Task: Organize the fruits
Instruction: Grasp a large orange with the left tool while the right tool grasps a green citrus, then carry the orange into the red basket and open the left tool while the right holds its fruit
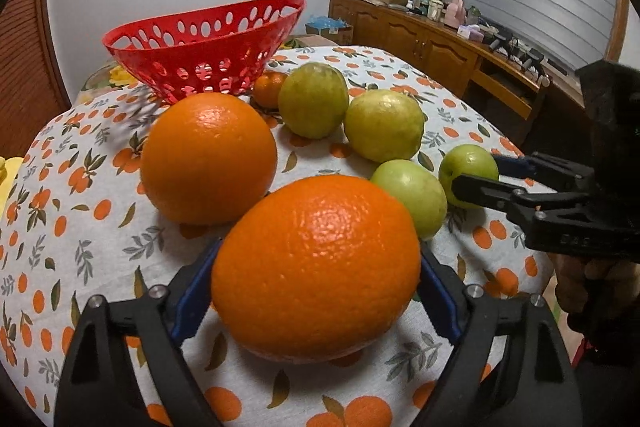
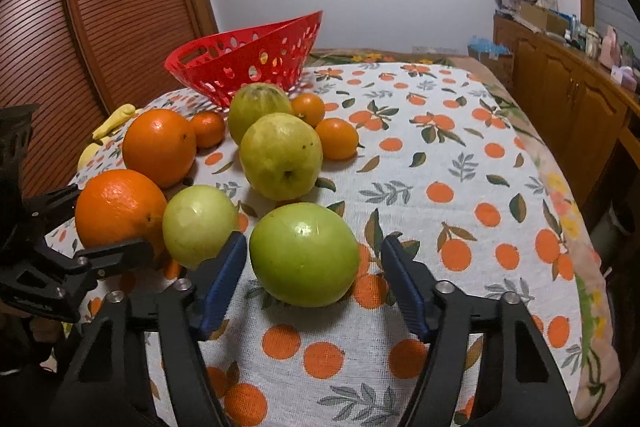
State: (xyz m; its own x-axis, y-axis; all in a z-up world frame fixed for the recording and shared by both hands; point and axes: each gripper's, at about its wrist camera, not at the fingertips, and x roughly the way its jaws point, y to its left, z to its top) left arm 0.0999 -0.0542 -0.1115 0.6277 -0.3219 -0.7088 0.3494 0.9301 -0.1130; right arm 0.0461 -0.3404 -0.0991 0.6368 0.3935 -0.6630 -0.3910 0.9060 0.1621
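Note:
My left gripper [image 1: 316,291] has its jaws around a big orange [image 1: 316,267] that rests on the tablecloth; the blue pads touch its sides. A second big orange [image 1: 208,157] sits behind it. My right gripper [image 2: 314,263] is open, jaws either side of a green apple [image 2: 304,253] with gaps on both sides. A second green apple [image 2: 200,225], two yellow-green guavas [image 2: 280,155] [image 2: 258,107] and small tangerines [image 2: 336,139] lie nearby. The red perforated basket [image 1: 208,39] stands empty at the table's back.
The table has an orange-print cloth [image 2: 460,155]. A yellow banana [image 2: 112,123] lies at the left edge. A wooden sideboard [image 1: 440,43] with clutter runs along the right wall. A slatted wooden door [image 2: 100,7] stands on the left.

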